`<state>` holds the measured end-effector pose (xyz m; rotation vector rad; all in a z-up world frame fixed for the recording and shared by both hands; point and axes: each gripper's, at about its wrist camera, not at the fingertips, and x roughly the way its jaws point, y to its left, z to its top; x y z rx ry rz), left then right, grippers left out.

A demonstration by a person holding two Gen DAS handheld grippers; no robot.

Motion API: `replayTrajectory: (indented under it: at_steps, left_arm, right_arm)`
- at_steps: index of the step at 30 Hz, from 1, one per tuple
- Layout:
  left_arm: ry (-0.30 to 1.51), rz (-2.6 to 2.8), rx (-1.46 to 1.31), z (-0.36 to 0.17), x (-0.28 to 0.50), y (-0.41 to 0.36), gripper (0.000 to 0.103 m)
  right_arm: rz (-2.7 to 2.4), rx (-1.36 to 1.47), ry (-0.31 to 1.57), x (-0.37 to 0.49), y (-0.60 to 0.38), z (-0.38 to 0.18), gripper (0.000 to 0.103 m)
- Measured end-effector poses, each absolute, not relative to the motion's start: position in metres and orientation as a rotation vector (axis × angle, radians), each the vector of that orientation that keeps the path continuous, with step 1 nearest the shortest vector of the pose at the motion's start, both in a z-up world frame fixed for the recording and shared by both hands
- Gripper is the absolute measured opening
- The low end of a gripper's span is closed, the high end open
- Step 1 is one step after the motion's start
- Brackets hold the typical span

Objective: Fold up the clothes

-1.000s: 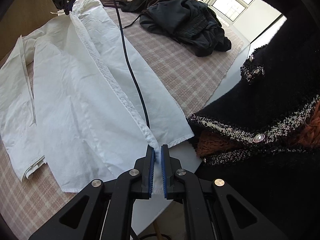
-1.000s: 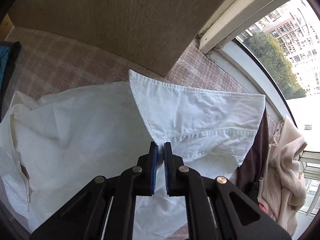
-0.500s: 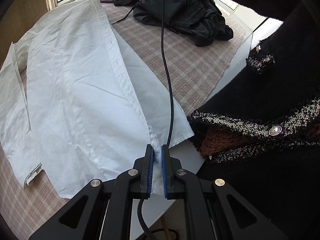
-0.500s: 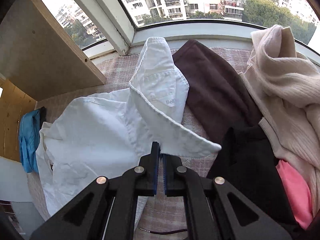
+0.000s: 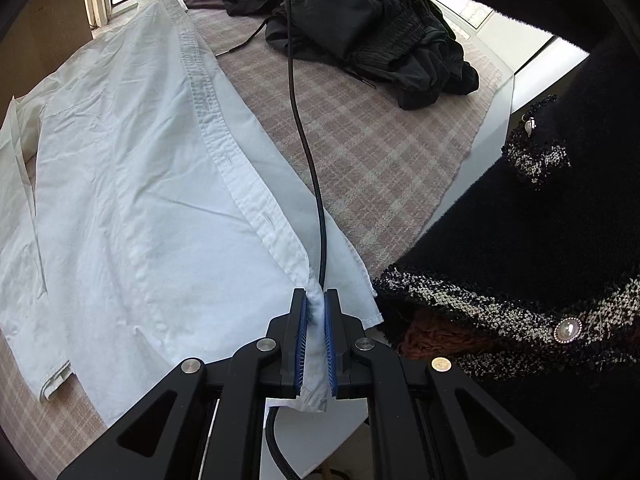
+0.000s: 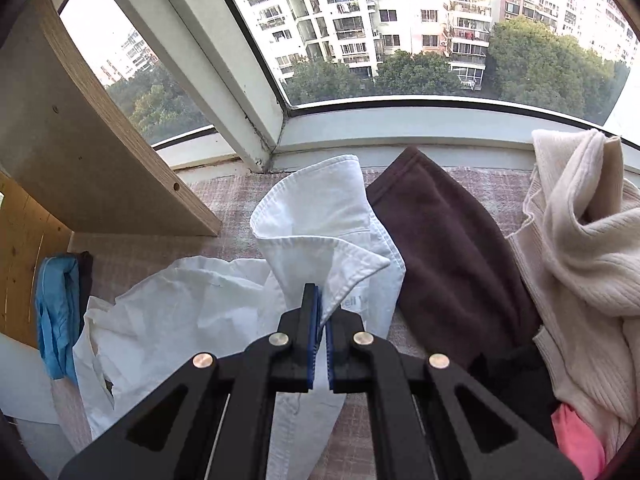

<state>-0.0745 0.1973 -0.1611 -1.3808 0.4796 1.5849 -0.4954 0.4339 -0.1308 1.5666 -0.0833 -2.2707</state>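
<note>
White shirt (image 5: 132, 208) | left fingers (image 5: 299, 344) clamp hem | right fingers (image 6: 311, 344) clamp collar

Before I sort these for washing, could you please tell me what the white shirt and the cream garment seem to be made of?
White shirt: likely thin woven cotton, matte; fine creases, crisp stitched placket.
Cream garment: looks like a soft ribbed knit, possibly wool or acrylic; visible ribs, thick folds.
</note>
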Motion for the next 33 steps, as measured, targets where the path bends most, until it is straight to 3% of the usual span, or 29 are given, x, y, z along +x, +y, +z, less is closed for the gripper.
replayTrajectory:
  at_steps: [4, 10, 13, 17, 24, 26, 27, 28, 33]
  left_arm:
    - [0.377, 1.594, -1.385, -0.150, -0.079, 0.189, 0.008]
    - [0.425, 1.532, -1.432, -0.170, -0.068, 0.203, 0.008]
    - [0.477, 1.514, -1.477, -0.190, -0.064, 0.209, 0.008]
    - [0.432, 1.528, -1.484, -0.189, -0.067, 0.204, 0.008]
    - [0.447, 1.574, -1.487, -0.180, -0.069, 0.206, 0.008]
    - [0.455, 1.585, -1.496, -0.179, -0.070, 0.207, 0.008]
    - [0.459, 1.593, -1.499, -0.178, -0.070, 0.206, 0.008]
    - [0.463, 1.601, -1.503, -0.178, -0.070, 0.206, 0.008]
    - [0.463, 1.645, -1.497, -0.170, -0.067, 0.210, 0.008]
  right_arm:
    - [-2.283, 1.563, -0.095, -0.503, 0.446, -0.135, 0.004]
    - [-2.296, 1.565, -0.076, -0.514, 0.454, -0.141, 0.004]
    - [-2.198, 1.577, -0.190, -0.512, 0.461, -0.147, 0.005]
    - [-2.217, 1.578, -0.188, -0.504, 0.471, -0.139, 0.029]
    - [-2.124, 1.597, -0.128, -0.492, 0.455, -0.148, 0.029]
    - [-2.120, 1.613, -0.091, -0.490, 0.450, -0.157, 0.027]
    - [-2.122, 1.629, -0.055, -0.489, 0.447, -0.161, 0.020]
    - [-2.126, 1.643, -0.008, -0.489, 0.445, -0.164, 0.002]
    - [-2.229, 1.570, 0.135, -0.492, 0.452, -0.147, 0.002]
